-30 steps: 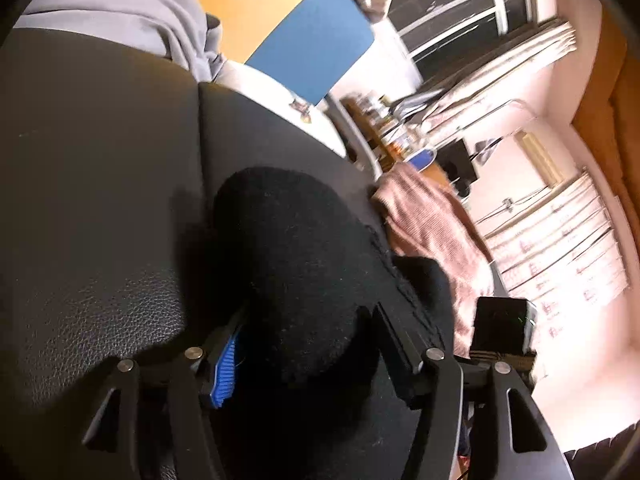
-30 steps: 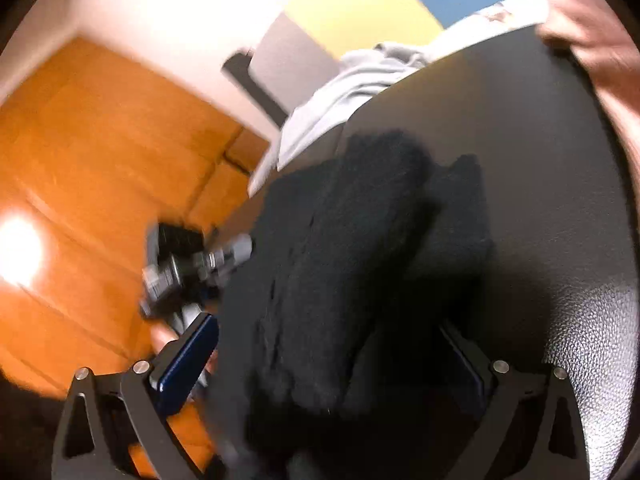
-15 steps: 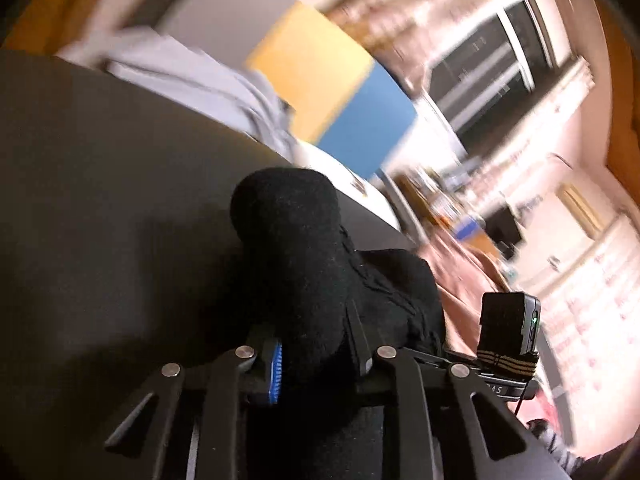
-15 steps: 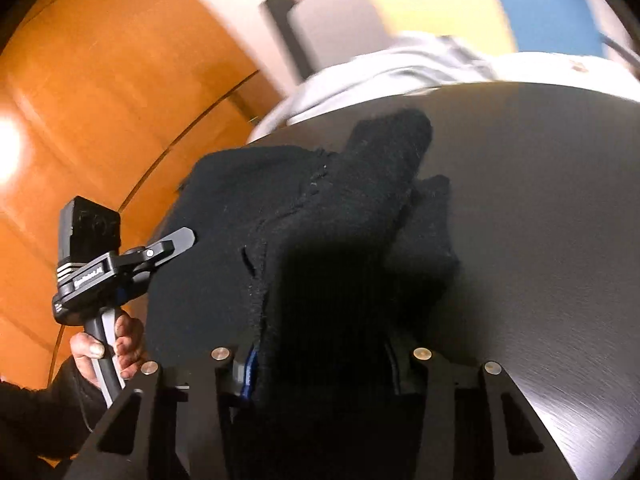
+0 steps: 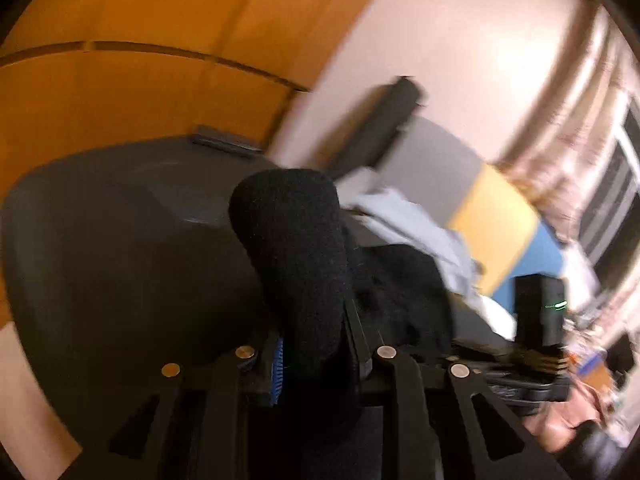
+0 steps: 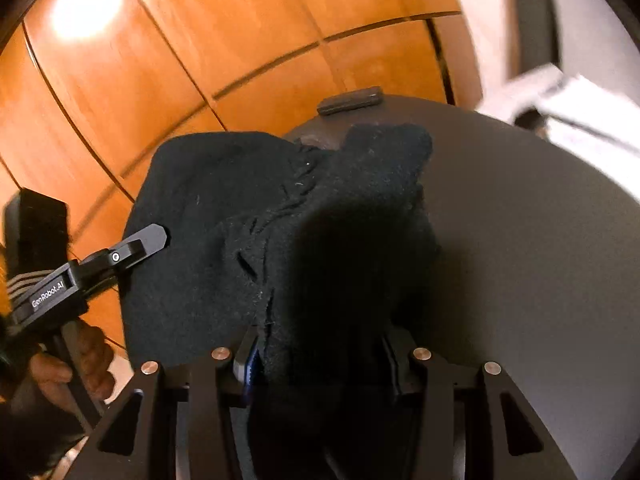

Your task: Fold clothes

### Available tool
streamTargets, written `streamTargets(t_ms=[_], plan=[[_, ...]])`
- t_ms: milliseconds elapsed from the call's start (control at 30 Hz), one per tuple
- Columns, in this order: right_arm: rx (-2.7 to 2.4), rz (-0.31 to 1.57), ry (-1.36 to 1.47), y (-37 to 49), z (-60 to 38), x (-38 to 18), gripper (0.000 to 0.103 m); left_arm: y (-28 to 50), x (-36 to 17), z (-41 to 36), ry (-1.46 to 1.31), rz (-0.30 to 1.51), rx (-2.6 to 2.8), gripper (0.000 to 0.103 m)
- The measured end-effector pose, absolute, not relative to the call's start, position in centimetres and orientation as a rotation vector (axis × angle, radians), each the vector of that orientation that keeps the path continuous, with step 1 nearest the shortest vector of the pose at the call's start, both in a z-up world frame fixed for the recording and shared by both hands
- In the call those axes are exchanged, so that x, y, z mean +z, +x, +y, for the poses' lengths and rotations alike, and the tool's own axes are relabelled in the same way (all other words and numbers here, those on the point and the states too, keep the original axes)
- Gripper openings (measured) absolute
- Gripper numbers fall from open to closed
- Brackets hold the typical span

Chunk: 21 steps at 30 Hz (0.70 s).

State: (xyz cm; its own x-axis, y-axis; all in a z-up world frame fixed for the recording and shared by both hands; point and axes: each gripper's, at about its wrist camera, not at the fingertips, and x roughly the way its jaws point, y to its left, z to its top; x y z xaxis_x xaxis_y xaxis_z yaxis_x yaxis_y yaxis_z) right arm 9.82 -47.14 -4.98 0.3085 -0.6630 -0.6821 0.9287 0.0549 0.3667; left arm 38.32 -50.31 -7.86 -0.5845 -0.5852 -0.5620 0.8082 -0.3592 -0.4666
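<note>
Left wrist view first: your left tongs are clamped on a thick bunched roll of the black knitted woollen garment, which stands up between the blue-padded fingers and hides most of what lies ahead. Right wrist view shows your right tongs likewise closed on a fold of the same black knit, with both pads pressed into the cloth. Both sets of jaws have just been closing, and the wool is between them in each case.

From the tongs outward, the garment is bunched up over the dark grey round leather-textured desk; whether its far part rests on the desk I cannot tell. Your left hand holds its tool at the garment's left edge in the right wrist view. A small dark flat rectangular object lies at the desk's far rim, well clear of the knit. A pale grey crumpled garment sits heaped beyond the black one, just beside it in the left wrist view.

As for progress, you seem early in this piece: it is gripped at two places but shows no flat, squared folds yet. I judge that spreading, folding and stacking it remain, and the pale grey garment looks unfolded too.
</note>
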Motion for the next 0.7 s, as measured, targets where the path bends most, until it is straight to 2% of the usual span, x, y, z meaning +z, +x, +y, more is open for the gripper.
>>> streamTargets(t_ms=[100,133,200,267,533,633,700], plan=[[-1.255,0.470,0.882,11.5,-51.2,-6.6,0.049,39.7,-11.4,-53.3,0.454,0.964,-1.920,0.024],[-1.269,0.494,0.894,11.1,-52.5,-7.7,0.057,39.9,-12.0,-53.5,0.454,0.972,-1.919,0.025],[-1.269,0.469,0.910,10.7,-53.3,-8.7,0.066,40.4,-12.9,-53.7,0.444,0.990,-1.928,0.029],[-1.265,0.463,0.891,10.3,-52.8,-8.6,0.069,40.8,-12.5,-53.6,0.436,1.013,-1.937,0.030],[-1.285,0.552,0.451,13.3,-48.6,-1.5,0.070,41.7,-8.1,-49.7,0.277,0.888,-1.946,0.029],[-1.169,0.602,0.402,16.0,-50.1,-1.9,0.071,38.7,-8.2,-49.7,0.342,0.902,-2.020,0.030],[-1.141,0.674,0.458,16.3,-51.8,-4.1,0.071,36.7,-9.5,-50.4,0.415,0.900,-2.019,0.030]])
